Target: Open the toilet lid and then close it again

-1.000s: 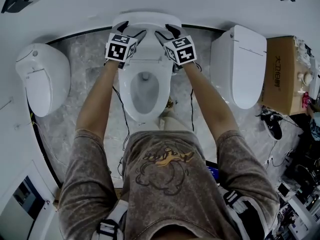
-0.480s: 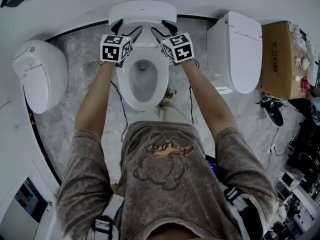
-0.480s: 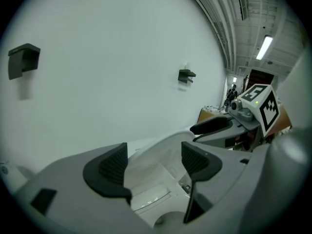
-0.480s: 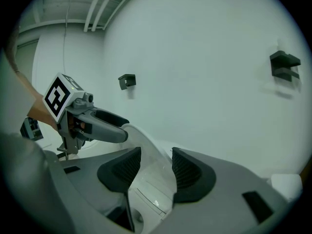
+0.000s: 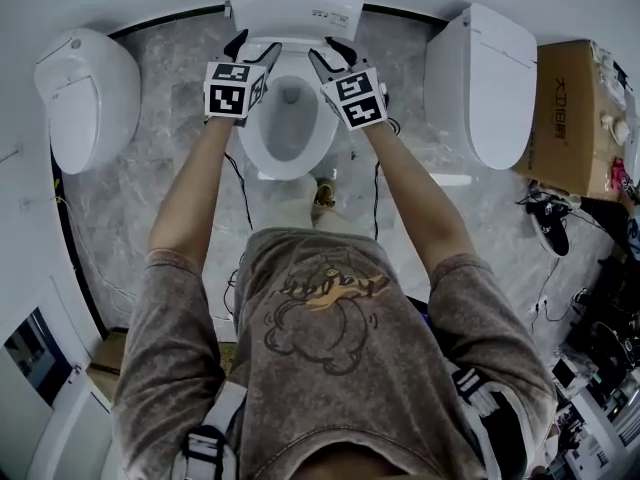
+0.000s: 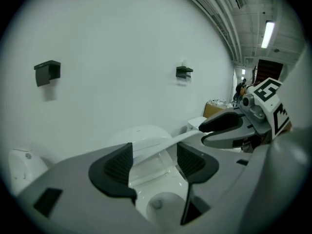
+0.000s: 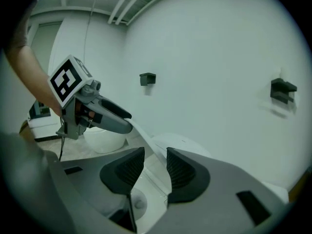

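**A:** Where is the toilet lid?

**B:** The toilet lid (image 5: 296, 3) is up off the seat (image 5: 250, 133), tilted over the back of the middle fixture. That fixture sits at the far edge of the marble floor (image 5: 160, 138), close to the wall. The bowl (image 5: 290, 118) lies uncovered below it.

**A:** And the grippers?

**B:** Both are at the lid's front rim. The right gripper (image 5: 330, 51) has its jaws drawn in narrow with the rim running between the pads, which I read as a pinch. The left gripper (image 5: 255, 44) has its jaws wider apart, and the rim crosses at their tips. It seems to bracket the rim rather than clamp it.

**A:** What has changed in the last second?

**B:** The toilet has slid toward the top of the head view, and more of the lid's broad face shows. The grippers have kept to the rim and the bowl has stayed bare.

**A:** Meaning?

**B:** Opening looks done, so I judge the closing swing is in hand. The lid needs lowering slowly, or it may slip from the looser left side.

**A:** And around it?

**B:** The right-hand toilet (image 5: 490, 78) and the left-hand toilet (image 5: 85, 98) are both shut. A cardboard box (image 5: 575, 118) sits at the floor's right edge.
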A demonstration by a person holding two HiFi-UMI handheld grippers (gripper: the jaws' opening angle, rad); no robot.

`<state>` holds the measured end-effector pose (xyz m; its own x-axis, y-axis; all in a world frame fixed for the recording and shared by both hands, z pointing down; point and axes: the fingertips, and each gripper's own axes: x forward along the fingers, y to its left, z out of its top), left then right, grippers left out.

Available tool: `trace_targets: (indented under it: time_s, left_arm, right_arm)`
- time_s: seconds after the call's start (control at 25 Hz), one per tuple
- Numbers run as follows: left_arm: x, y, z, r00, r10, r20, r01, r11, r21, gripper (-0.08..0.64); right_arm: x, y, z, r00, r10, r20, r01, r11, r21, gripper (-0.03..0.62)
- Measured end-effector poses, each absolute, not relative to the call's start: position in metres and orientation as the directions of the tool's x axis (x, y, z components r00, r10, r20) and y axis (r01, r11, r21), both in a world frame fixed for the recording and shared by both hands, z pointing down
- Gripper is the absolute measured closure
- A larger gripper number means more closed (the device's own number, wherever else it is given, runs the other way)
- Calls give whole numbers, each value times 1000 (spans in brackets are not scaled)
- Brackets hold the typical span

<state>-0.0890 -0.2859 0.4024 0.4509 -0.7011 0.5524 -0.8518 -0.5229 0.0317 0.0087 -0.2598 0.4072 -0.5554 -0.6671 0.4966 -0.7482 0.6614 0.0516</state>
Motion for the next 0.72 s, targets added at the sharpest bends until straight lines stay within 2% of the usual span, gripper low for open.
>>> trace_targets:
  time_s: [0.36,0.72]
  left_arm:
    - [-102,-187,438,447,-629,636,-818,-575,6,273]
    - [-106,-128,473,486,-590,644,-759,-650,-22,273]
  right_arm:
    - [-3,-163,439,-567,-615,547,-727,687,19,433]
    - [-7,-108,475,-476,-658,583,-814,580,-9,433]
